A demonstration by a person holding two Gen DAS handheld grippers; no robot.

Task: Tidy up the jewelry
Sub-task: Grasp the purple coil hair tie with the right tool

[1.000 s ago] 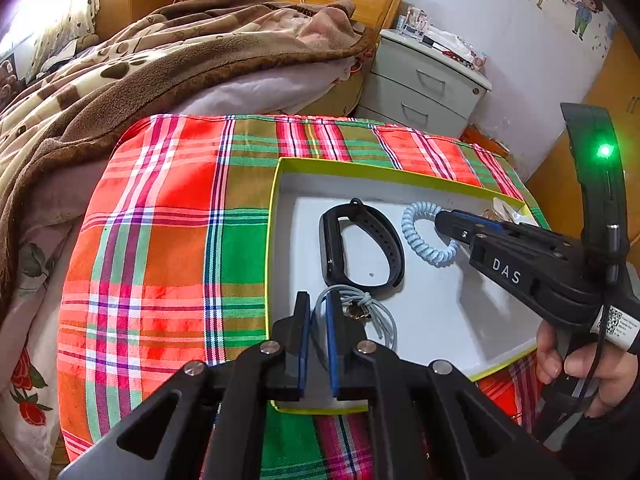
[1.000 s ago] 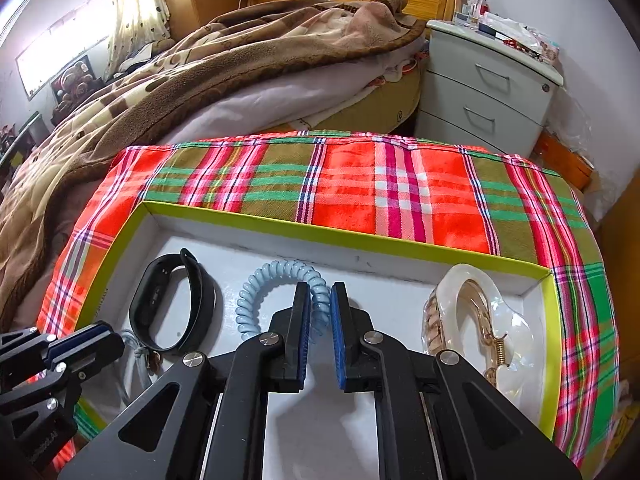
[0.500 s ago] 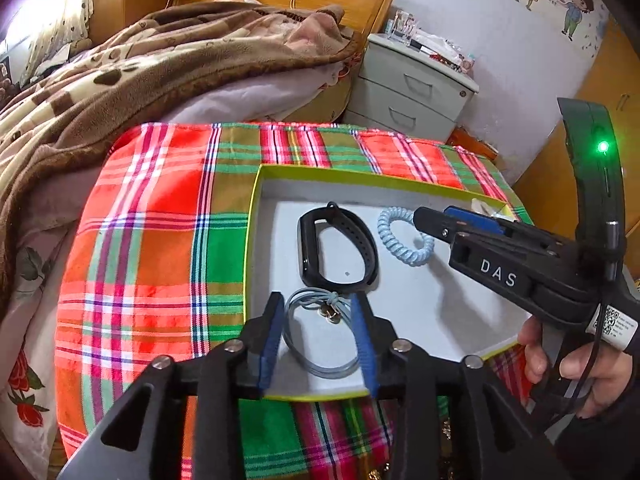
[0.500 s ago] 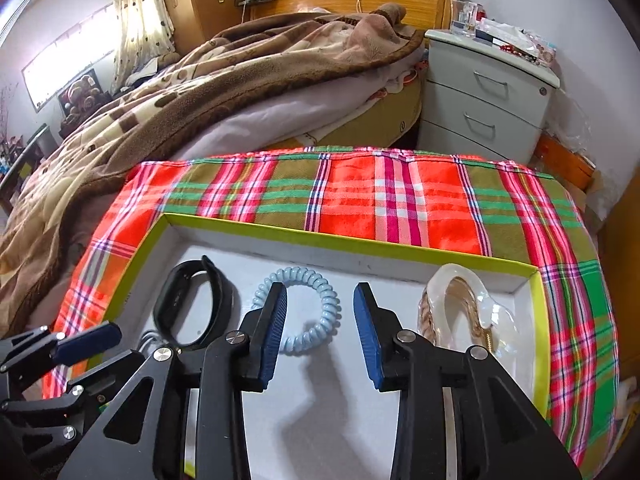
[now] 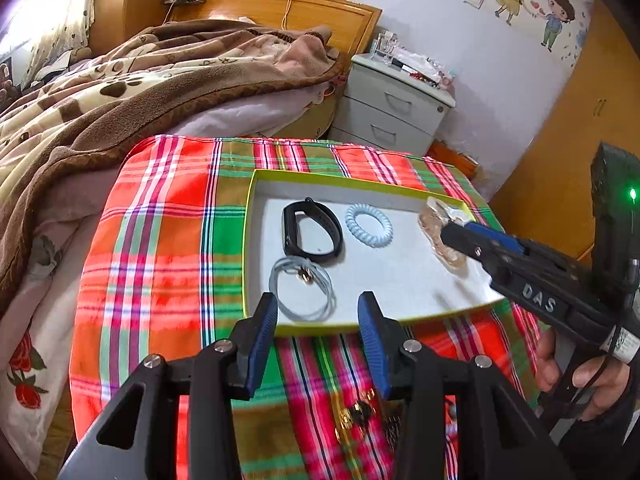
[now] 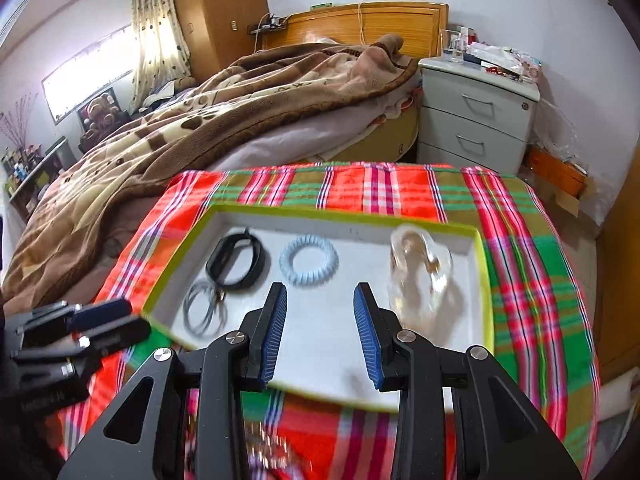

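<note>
Four pieces lie in the tray [image 5: 250, 240], a shallow white box with a yellow-green rim on the plaid-covered worktop [image 5: 160, 240]. In the left wrist view the grey cord loop [image 5: 302, 288] with its small gold charm sits at frame centre, the black band [image 5: 312, 232] just above it, the pale blue coil [image 5: 369, 225] to the right of the band, and the clear clip [image 5: 440, 236] at the tray's right end. More jewelry, a gold and dark piece [image 5: 356, 414], lies on the cloth outside the tray, low in the frame, blurred and hard to make out.

That loose piece is likely what the next move turns on. It lies below and behind the tips of the left tongs [image 5: 318, 334], nearer the bottom edge than the tray, so those tongs would have to draw back and dip to reach it. Its long axis cannot be told. The left tongs stand apart and are opening wider, with nothing between them.

In the right wrist view the right tongs [image 6: 320, 332] stand apart and empty over the tray's near half, the coil [image 6: 309, 260] just above them, the clip [image 6: 420, 276] to the upper right. A blurred glint at bottom centre may be the same loose piece. The left tongs look nearer to it.
</note>
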